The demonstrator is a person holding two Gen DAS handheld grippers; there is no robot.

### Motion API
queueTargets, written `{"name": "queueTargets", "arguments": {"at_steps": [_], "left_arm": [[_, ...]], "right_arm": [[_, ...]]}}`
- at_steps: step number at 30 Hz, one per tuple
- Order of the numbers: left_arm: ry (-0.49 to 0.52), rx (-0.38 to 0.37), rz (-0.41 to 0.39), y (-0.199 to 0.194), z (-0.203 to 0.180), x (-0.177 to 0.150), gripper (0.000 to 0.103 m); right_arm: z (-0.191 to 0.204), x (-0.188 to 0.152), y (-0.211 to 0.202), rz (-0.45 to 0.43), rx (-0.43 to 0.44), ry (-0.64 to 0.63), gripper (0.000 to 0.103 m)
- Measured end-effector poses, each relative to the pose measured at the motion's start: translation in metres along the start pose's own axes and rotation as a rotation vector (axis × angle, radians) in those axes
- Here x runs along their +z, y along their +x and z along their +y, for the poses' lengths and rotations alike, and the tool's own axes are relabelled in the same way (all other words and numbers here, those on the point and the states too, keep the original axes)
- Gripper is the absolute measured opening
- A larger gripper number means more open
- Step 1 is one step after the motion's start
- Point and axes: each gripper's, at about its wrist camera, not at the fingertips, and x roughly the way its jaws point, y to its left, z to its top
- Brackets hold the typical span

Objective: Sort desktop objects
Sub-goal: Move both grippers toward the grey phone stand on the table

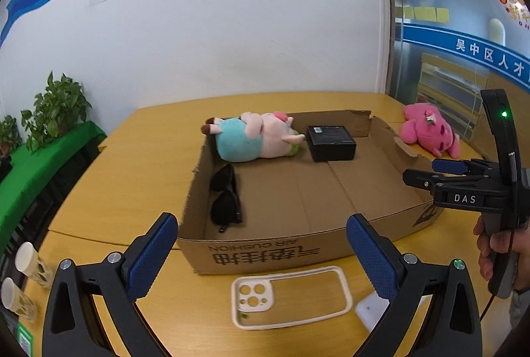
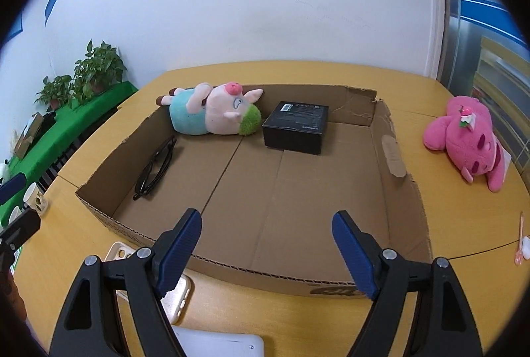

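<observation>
**A:** Where do you stand? Both tools are spread wide and carry nothing. Your left tool [image 1: 261, 252] hangs just short of the cardboard box's [image 1: 265, 252] near wall; your right tool [image 2: 266, 249] hangs over that same wall, looking into the box.

**B:** What's sorted so far?

**A:** Inside the box: a plush pig in a blue shirt [image 2: 212, 113] against the far wall, a black carton [image 2: 294, 128] just beside the pig, and dark sunglasses [image 2: 155, 164] along the left wall. Outside the box, you have a clear phone case with a white rim [image 1: 290, 297] on the tabletop [image 1: 132, 158] just in front of the near wall, a white slab-like thing [image 1: 371, 310] beside the case that I can't identify, a pink plush toy [image 2: 467, 138] well to the right of the box, and a small pink-and-white item [image 2: 521, 246] near the box's right front corner, too small to name.

**B:** Which one next?

**A:** My guess is the phone case, since your left tool sits almost above it. It's thin and lies flat, so tip the tool down and pinch across one long rim rather than trying to span the whole case. Close gently; the frame looks flexible and may twist or pop free.

**B:** And the drop?

**A:** Lift it clear of the near wall before you move forward, then release over the open middle of the box floor, away from the sunglasses. Leave the pink plush toy to your right tool.
</observation>
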Motion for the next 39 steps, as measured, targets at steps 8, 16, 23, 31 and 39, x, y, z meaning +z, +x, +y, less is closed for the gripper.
{"name": "queueTargets", "arguments": {"at_steps": [8,16,23,31,39], "left_arm": [[0.001,-0.035,0.024,0.013,-0.019,0.0,0.103],[-0.005,-0.069,0.032,0.02,-0.036,0.006,0.103],[-0.011,-0.091,0.044,0.021,-0.041,0.005,0.103],[-0.041,-0.096,0.096,0.035,-0.031,0.001,0.103],[-0.052,-0.144,0.087,0.035,-0.036,0.002,0.103]], "right_arm": [[-0.02,-0.002,-0.018,-0.069,-0.015,0.011,0.081],[-0.028,-0.006,-0.021,-0.078,-0.011,0.007,0.081],[-0.023,-0.015,-0.042,-0.085,-0.009,0.01,0.081],[-0.022,-0.029,-0.052,-0.037,-0.062,0.014,0.081],[-0.016,-0.03,-0.061,-0.045,-0.074,0.003,0.081]]}}
